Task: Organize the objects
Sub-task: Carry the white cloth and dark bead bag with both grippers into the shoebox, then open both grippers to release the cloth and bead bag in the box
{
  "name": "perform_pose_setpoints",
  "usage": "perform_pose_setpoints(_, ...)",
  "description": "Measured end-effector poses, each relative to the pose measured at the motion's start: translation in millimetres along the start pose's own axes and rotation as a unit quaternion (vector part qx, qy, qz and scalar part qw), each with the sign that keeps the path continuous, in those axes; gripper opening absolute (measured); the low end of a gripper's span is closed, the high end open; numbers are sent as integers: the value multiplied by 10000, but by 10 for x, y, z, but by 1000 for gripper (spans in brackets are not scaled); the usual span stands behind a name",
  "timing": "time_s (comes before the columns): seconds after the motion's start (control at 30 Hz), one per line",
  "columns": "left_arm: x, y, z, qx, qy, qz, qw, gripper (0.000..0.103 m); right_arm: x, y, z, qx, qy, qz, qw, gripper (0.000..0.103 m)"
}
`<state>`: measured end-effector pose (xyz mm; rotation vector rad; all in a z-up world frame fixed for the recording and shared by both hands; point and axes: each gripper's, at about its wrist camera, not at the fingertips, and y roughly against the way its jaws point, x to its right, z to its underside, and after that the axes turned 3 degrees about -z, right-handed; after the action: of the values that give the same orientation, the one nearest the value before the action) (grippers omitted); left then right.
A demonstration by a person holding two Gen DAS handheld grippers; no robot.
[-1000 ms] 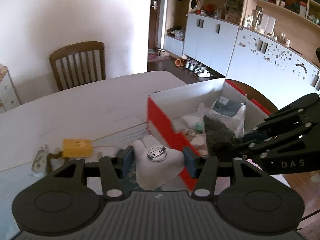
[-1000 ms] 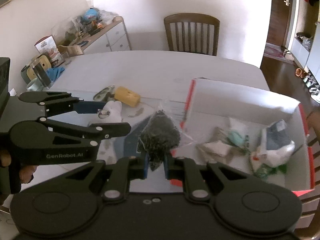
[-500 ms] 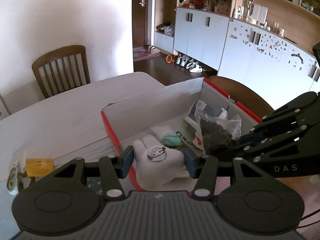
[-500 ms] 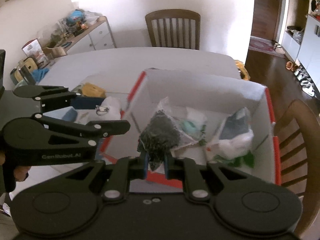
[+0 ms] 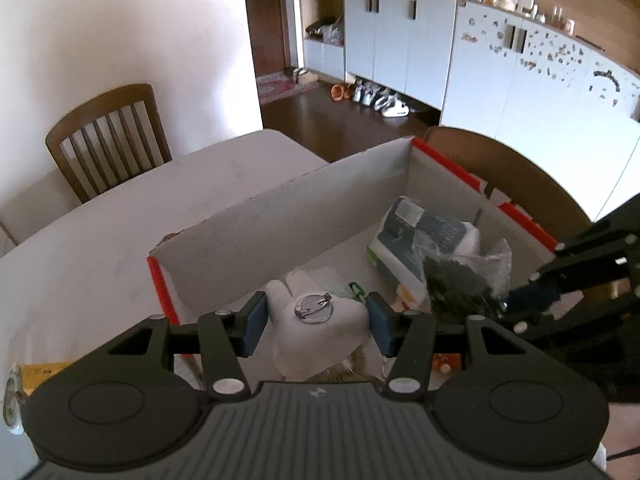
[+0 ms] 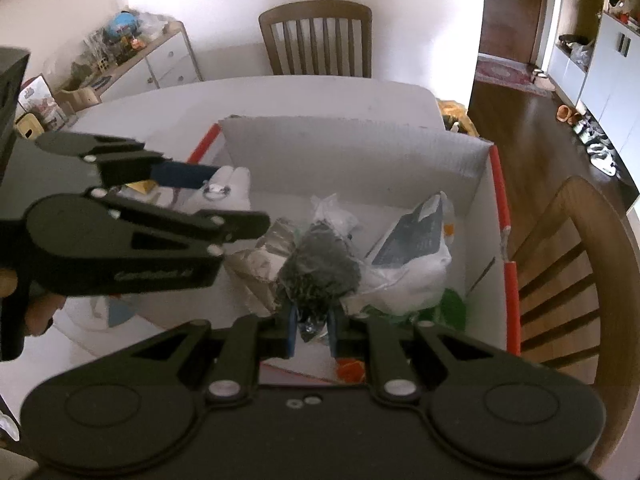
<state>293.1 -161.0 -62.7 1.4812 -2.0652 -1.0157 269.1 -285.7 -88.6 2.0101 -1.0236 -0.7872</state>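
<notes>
White walls [image 5: 120,20], dark wood floor [image 5: 340,120], slatted wooden chair [image 5: 108,140].

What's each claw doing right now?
Left claw: closed on the white plush badge.
Right claw: closed on the bag of dark bits.

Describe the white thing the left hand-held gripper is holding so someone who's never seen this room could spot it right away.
Find the open cardboard box with red edges on the white table. Over its near left corner, the left hand-held gripper clamps a white plush badge with two rounded ears. Unlike the plastic bags around it, including the bag of dark bits in the right hand-held gripper, it carries a round metal pin.
</notes>
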Motion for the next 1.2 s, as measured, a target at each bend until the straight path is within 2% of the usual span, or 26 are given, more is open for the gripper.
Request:
perform_pose_setpoints(0.3, -79, -462, -127, -417, 159, -159, 9989, 53, 33, -232, -70, -231, 190, -99, 9995, 13)
perform_pose_setpoints(0.7, -92, -848, -198, -842, 134, -179, 9962, 53, 102, -601, -44, -656, 211, -36, 9976, 13)
perform_pose_setpoints(0.83, -54, -912, -202, -1034, 51, -166, 9945, 53, 117, -645, -14, -722, 138, -49, 9973, 14)
perform_pose_setpoints(0.9, -38, -932, -198, -1101, 1, -148, 9938, 53, 127, -660, -8, -758, 107, -66, 9970, 18)
perform_pose_setpoints(1.03, -42, -954, -183, -1128, 19, -109, 9936, 54, 153, -672, 5, -803, -1, -49, 9968, 23)
perform_pose_setpoints(1.2, -52, -949, -170, -1117, 58, -81, 9937, 55, 144, -589, 24, -736, -62, -138, 9972, 24)
